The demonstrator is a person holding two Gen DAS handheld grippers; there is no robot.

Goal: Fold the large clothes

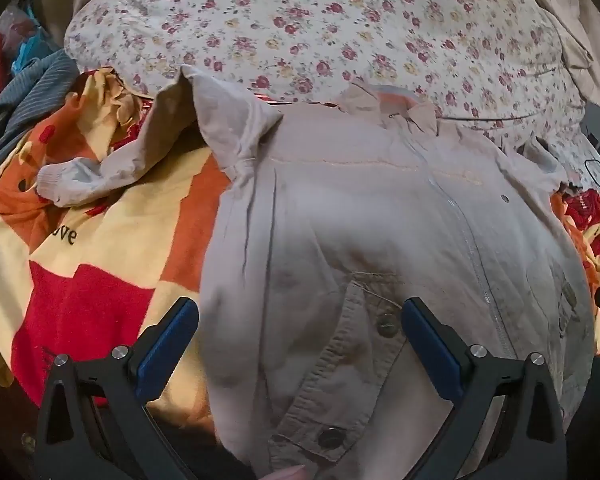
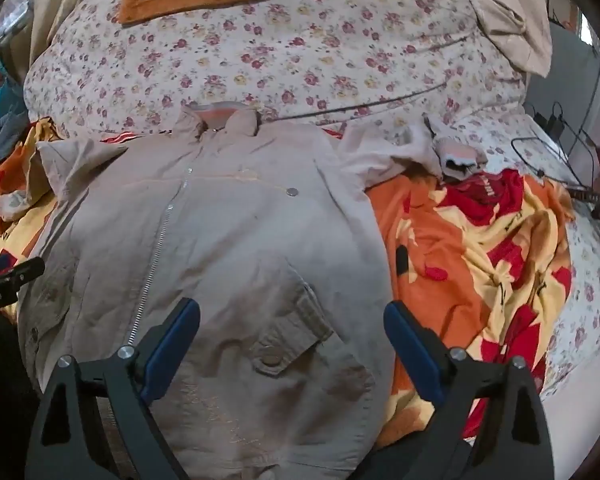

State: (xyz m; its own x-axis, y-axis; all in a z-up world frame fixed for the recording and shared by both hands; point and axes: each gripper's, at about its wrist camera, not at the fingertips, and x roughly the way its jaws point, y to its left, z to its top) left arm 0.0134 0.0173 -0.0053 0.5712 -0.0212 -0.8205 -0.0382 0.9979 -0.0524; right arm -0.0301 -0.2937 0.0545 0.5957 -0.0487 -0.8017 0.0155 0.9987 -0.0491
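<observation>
A beige zip-front jacket (image 1: 360,220) lies front up on the bed, collar away from me; it also fills the right wrist view (image 2: 228,232). Its left sleeve (image 1: 112,168) is bent outward over the blanket, and its right sleeve (image 2: 412,148) lies bunched toward the right. My left gripper (image 1: 298,320) is open and empty, hovering over the lower left front by a buttoned pocket flap (image 1: 352,356). My right gripper (image 2: 292,320) is open and empty, hovering over the lower right front by the other pocket flap (image 2: 296,332).
An orange, red and yellow blanket (image 1: 92,272) lies under the jacket and spreads right (image 2: 480,248). A floral quilt (image 2: 280,52) is piled behind. Grey striped clothing (image 1: 24,104) sits far left. Black cables (image 2: 564,148) lie at the right edge. The left gripper's tip (image 2: 12,272) shows at left.
</observation>
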